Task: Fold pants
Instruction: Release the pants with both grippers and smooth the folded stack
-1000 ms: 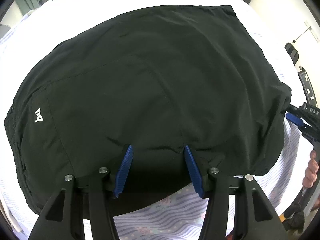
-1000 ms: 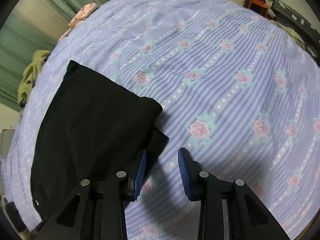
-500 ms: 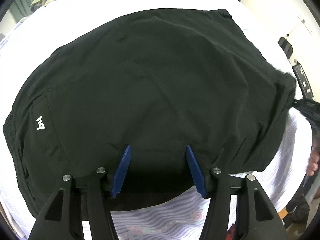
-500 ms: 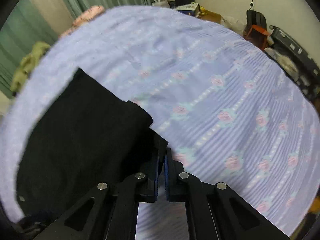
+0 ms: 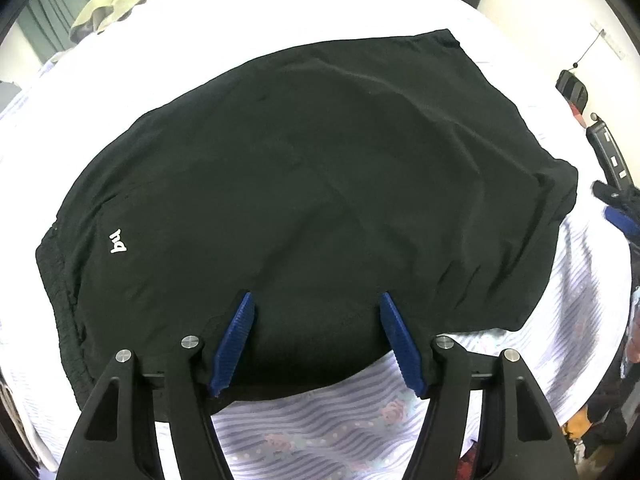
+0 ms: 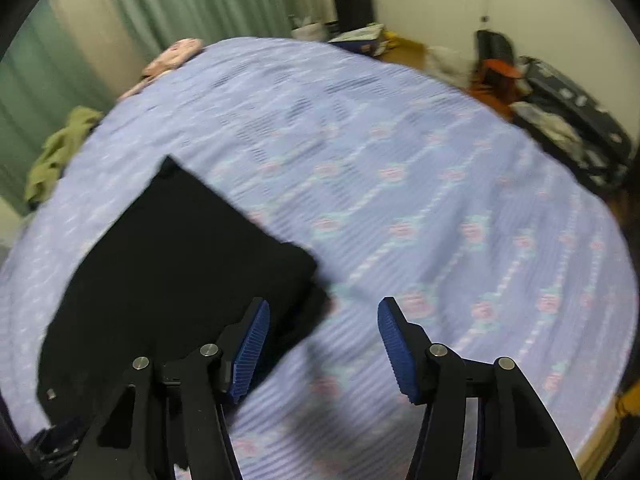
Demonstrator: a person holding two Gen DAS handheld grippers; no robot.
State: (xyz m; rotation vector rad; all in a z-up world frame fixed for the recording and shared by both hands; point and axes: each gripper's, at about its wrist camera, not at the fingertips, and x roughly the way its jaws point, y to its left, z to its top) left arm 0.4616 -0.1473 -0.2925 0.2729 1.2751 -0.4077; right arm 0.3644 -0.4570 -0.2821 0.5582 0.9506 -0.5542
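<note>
Left wrist: matte black pants (image 5: 304, 184) lie smooth on striped floral bedsheet (image 5: 320, 432).

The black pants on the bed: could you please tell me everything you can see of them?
The black pants look like thin, matte woven cloth, folded into a broad, roughly rectangular stack lying flat on the striped lilac floral bedsheet. A small white logo sits near the gathered elastic waistband. Soft wrinkles cross the top. At the right corner a lower layer pokes out. Neither gripper grips them.
</note>
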